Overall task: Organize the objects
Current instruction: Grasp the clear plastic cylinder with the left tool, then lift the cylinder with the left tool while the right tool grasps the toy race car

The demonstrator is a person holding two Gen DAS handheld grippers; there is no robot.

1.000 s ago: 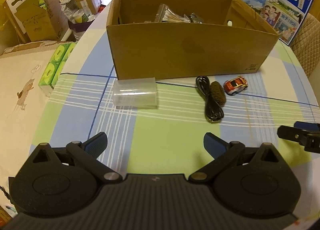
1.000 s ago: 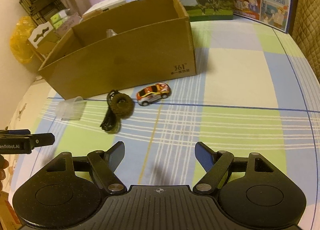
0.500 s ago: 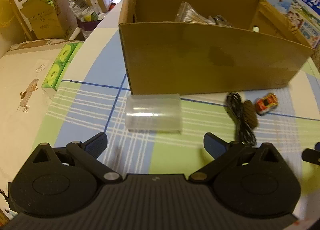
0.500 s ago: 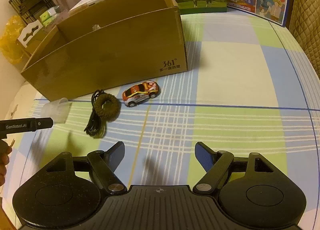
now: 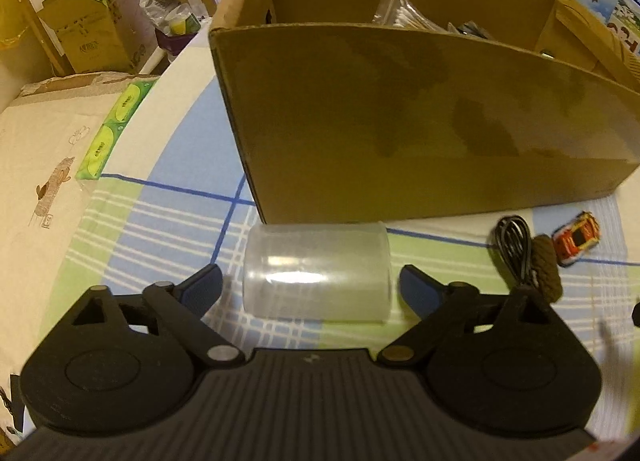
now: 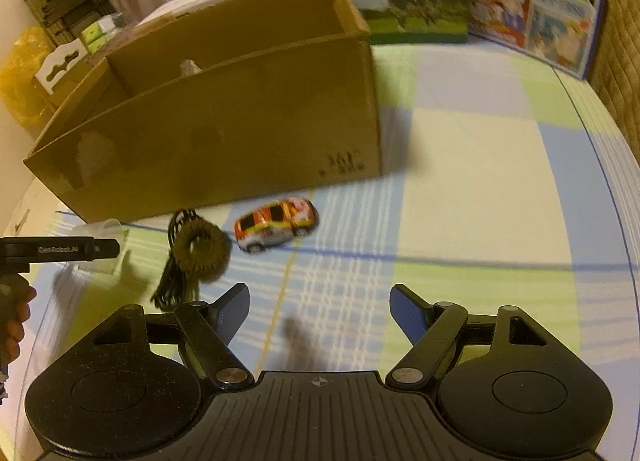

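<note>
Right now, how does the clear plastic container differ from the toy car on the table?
The clear plastic container is see-through and colourless; the toy car is solid, painted orange, yellow and white. The container lies on its side, while the car stands on its wheels. The container sits between the open jaws of the left gripper; the car lies ahead of the right gripper, outside its jaws. Both rest on the checked tablecloth in front of the cardboard box.

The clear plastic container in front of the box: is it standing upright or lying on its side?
Lying on its side. The clear container shows its long curved wall, ends pointing left and right, resting on the tablecloth.
</note>
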